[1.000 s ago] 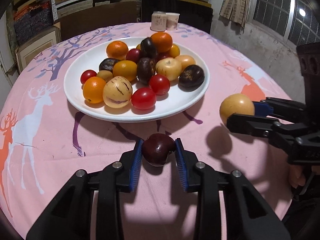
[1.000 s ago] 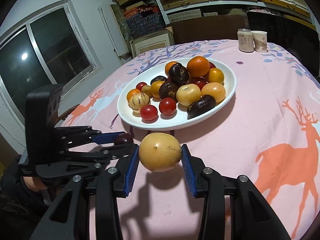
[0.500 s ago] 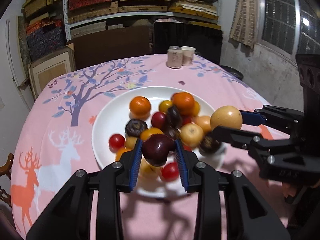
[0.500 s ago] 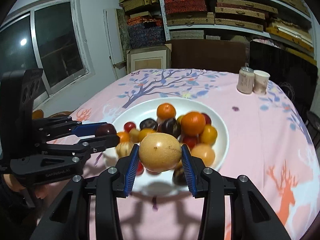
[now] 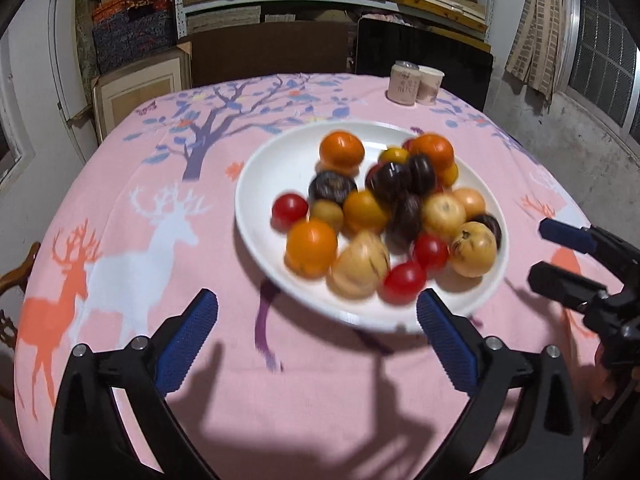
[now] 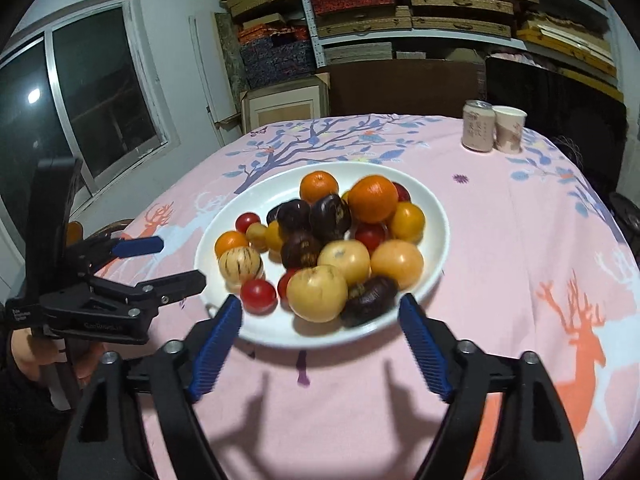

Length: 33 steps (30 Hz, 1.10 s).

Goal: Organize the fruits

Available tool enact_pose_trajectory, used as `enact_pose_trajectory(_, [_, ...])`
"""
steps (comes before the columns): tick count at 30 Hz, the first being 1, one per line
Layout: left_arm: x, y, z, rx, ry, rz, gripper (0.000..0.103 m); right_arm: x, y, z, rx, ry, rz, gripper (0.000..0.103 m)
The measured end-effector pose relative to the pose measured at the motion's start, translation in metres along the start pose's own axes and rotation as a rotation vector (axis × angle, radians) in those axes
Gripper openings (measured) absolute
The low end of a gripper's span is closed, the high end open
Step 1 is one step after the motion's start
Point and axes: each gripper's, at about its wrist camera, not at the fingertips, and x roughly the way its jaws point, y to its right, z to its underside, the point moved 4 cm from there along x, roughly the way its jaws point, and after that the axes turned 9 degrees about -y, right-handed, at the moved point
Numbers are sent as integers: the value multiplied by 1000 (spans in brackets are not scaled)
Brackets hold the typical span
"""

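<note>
Glossy white plate (image 6: 432,216), smooth shiny tomatoes (image 6: 259,294), matt printed cloth (image 6: 500,240) over the tabletop, ribbed blue pads (image 6: 216,344) on matt black plastic jaws

A heap of fruits (image 6: 332,240) fills the white plate (image 6: 224,236): oranges toward twelve o'clock, dark purple ones at the centre, red tomatoes toward seven, a pale yellow fruit (image 6: 317,293) at six.
</note>
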Motion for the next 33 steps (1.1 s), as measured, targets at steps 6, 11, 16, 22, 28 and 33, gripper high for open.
enact_pose_trajectory(6, [-25,2,47,-30,-10,-58,98,-25,-1,32,48,-4,52,97])
enact_pose_trajectory(11, [-67,7,68,-54,46,-68,98,-61,-13,50,28,39,95,97])
enact_pose_trajectory(16, [-116,19,77,-64,120,-143,98,-106,-31,52,30,106,115,99])
enact_pose_trajectory(22, [-169,42,88,-22,214,-157,98,-149,-45,57,31,160,118,99])
enact_pose_trajectory(28, [-190,46,98,-29,238,-180,98,-167,-56,63,7,177,122,99])
enact_pose_trajectory(33, [-199,44,101,-51,247,-176,98,-170,-63,67,-3,168,117,99])
